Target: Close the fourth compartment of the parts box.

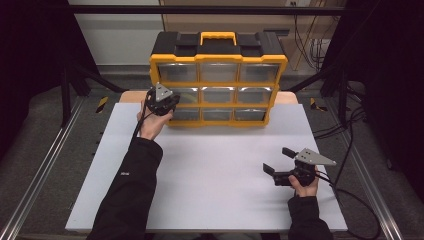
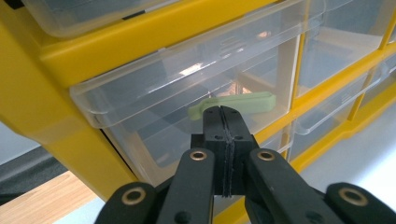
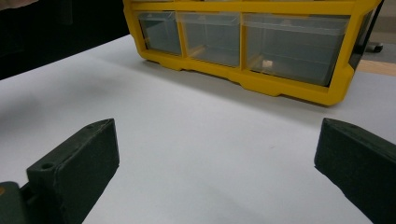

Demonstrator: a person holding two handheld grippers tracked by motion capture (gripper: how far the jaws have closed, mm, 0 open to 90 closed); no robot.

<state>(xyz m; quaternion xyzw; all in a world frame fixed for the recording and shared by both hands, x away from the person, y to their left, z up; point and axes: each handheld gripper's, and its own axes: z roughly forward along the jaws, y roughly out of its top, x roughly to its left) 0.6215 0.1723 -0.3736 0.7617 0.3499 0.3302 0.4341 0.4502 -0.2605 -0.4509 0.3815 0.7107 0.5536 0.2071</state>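
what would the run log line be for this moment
left tongs: shut, at clear drawer of yellow organizer | green piece inside drawer | right tongs: open over white table

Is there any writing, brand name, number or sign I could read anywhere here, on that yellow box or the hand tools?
None can be read.
The yellow box, its clear drawers and the black lid carry no legible label.
A small pale mark on the left sleeve is too small to read.
The black-and-yellow striped tape on the floor is a pattern, not text.
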